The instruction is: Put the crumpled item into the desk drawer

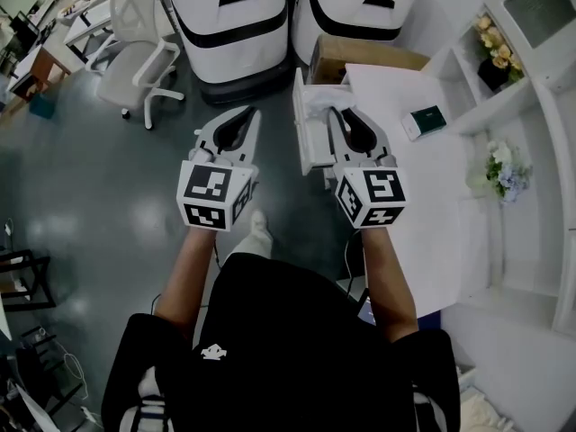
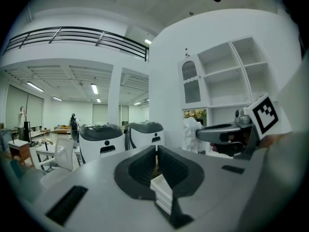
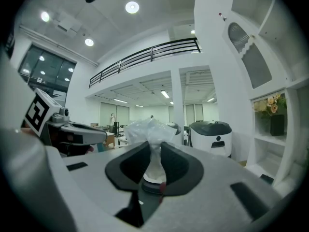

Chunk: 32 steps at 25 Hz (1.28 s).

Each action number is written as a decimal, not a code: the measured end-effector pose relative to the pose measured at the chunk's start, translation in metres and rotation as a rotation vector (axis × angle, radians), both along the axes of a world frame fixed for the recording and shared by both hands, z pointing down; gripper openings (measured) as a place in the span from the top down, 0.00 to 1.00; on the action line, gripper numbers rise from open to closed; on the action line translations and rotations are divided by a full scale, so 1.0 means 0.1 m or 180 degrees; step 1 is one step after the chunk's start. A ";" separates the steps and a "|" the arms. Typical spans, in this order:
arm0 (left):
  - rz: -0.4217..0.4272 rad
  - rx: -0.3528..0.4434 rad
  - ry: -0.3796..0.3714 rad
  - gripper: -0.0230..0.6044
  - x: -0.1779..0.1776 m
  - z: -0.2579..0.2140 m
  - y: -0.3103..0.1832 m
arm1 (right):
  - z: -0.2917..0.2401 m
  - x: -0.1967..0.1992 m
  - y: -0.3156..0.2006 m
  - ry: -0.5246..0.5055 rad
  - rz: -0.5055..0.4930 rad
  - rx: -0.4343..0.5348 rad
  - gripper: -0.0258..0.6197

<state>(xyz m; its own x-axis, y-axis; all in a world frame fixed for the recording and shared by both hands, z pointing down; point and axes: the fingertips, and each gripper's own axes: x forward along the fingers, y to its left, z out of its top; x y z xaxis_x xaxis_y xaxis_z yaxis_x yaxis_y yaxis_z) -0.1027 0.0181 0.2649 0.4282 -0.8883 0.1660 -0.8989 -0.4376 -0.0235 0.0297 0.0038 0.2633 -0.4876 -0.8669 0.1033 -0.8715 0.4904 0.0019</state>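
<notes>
The crumpled item [image 1: 324, 97] is a wad of thin white plastic, and my right gripper [image 1: 339, 113] is shut on it. In the right gripper view the wad [image 3: 147, 129] bulges above the pinched jaws of the right gripper [image 3: 155, 149]. It hangs over the open white desk drawer [image 1: 306, 147], which is pulled out from the left side of the white desk [image 1: 432, 205]. My left gripper [image 1: 245, 115] is level with it to the left, over the floor, jaws together and empty [image 2: 157, 153]. The left gripper view shows the right gripper [image 2: 227, 134] with the wad [image 2: 193, 128].
A cardboard box [image 1: 364, 57] stands at the desk's far end, and a green and white pack [image 1: 425, 121] lies on top. White shelves with flowers [image 1: 504, 169] line the right. Two large white machines [image 1: 238, 21] and an office chair [image 1: 135, 57] stand beyond.
</notes>
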 end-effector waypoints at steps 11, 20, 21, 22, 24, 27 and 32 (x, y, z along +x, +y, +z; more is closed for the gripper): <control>0.0233 -0.0109 0.0045 0.94 -0.11 0.01 -0.94 | 0.05 -0.16 -0.86 0.0071 0.0189 -0.0130 0.87; 0.0465 -0.0180 0.0073 0.94 -0.16 0.11 -1.57 | 0.13 -0.26 -1.39 0.0072 0.0389 -0.0199 0.87; 0.0497 -0.0188 0.0071 0.94 -0.16 0.12 -1.63 | 0.14 -0.26 -1.44 0.0070 0.0418 -0.0204 0.87; 0.0528 -0.0198 0.0067 0.94 -0.16 0.14 -1.69 | 0.16 -0.27 -1.49 0.0070 0.0447 -0.0211 0.87; 0.0594 -0.0228 0.0055 0.94 -0.15 0.19 -1.77 | 0.21 -0.26 -1.55 0.0069 0.0507 -0.0237 0.87; 0.0684 -0.0297 0.0040 0.94 -0.12 0.31 -1.85 | 0.30 -0.23 -1.62 0.0046 0.0607 -0.0287 0.87; 0.0770 -0.0438 0.0023 0.94 -0.06 0.52 -1.91 | 0.44 -0.19 -1.66 0.0031 0.0690 -0.0378 0.87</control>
<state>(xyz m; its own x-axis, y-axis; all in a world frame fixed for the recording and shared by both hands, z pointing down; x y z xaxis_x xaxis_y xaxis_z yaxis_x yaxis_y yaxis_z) -0.1087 -0.1729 0.3168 0.6267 -0.7294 0.2742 -0.7678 -0.6381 0.0572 0.0108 -0.1625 0.3078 -0.2901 -0.9326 0.2145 -0.9566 0.2893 -0.0357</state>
